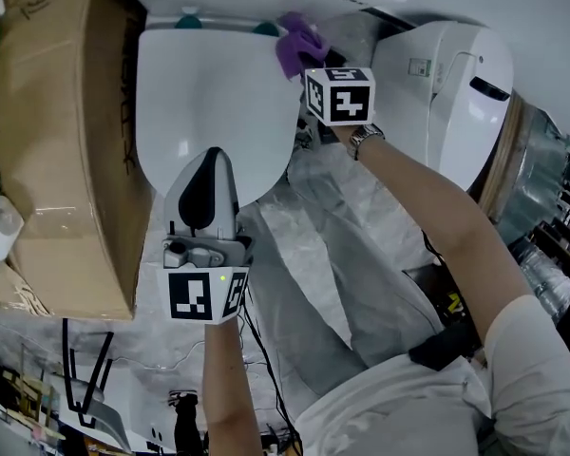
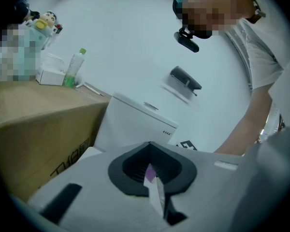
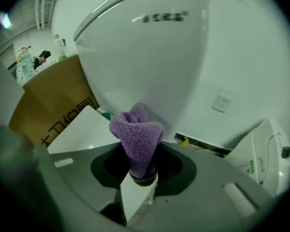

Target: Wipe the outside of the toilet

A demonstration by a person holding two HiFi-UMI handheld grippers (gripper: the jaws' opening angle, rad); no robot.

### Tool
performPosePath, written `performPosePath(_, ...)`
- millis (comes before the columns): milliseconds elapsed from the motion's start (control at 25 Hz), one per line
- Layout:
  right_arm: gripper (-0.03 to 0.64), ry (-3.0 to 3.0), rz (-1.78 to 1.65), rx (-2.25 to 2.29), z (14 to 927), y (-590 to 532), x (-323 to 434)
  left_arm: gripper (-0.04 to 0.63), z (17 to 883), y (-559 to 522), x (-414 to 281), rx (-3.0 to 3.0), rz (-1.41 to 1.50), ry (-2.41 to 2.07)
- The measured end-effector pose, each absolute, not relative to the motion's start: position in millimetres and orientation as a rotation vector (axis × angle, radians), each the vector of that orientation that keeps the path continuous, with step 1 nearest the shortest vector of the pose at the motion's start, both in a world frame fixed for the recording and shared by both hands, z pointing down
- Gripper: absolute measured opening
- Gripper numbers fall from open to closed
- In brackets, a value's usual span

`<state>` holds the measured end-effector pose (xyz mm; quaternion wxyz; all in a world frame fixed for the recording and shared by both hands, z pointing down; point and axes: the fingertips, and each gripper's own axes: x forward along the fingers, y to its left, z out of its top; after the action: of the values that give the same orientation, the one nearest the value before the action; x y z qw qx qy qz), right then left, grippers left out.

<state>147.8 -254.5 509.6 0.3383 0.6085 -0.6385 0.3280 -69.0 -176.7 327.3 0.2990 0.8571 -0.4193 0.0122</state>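
Both pairs of jaws were closed. Those of the right gripper (image 3: 141, 179) pinched the bottom of a purple cloth (image 3: 136, 138), which stood up out of them in a soft, rolled bunch. Those of the left gripper (image 2: 155, 190) sat together with nothing in them.

From where I stood, the cloth was at the rear right corner of the toilet's closed lid (image 1: 209, 84), right where it meets the tank (image 3: 150, 52). I could not tell whether it was actually pressing on the porcelain. The left gripper hung over the front of the lid, pointing back toward the tank.

A tall cardboard box (image 1: 66, 131) stood just to the left of the toilet, with a green-capped bottle (image 2: 73, 66) and a tissue pack (image 2: 50, 75) on top. A second white fixture (image 1: 456, 84) stood on the right, and crumpled grey sheeting (image 1: 332, 255) covered the floor in front.
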Motion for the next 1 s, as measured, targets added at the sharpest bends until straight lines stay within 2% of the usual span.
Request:
performPosePath(240,0.129,-1.823,0.839,1.445,514,-286,42,0.005,333,-187,-108,2.234,0.027,-1.185)
performPosePath(560,0.129,-1.924,0.710,1.314,509,-366,-52,0.005,327,-191,-152,2.146,-0.043,-1.339)
performPosePath(720,0.129,-1.934,0.657,1.245,522,-386,-79,0.005,327,-184,-169,2.086,-0.072,-1.418)
performPosePath(1000,0.123,-1.859,0.825,1.258,551,-407,-79,0.005,340,-164,-179,2.005,-0.057,-1.511)
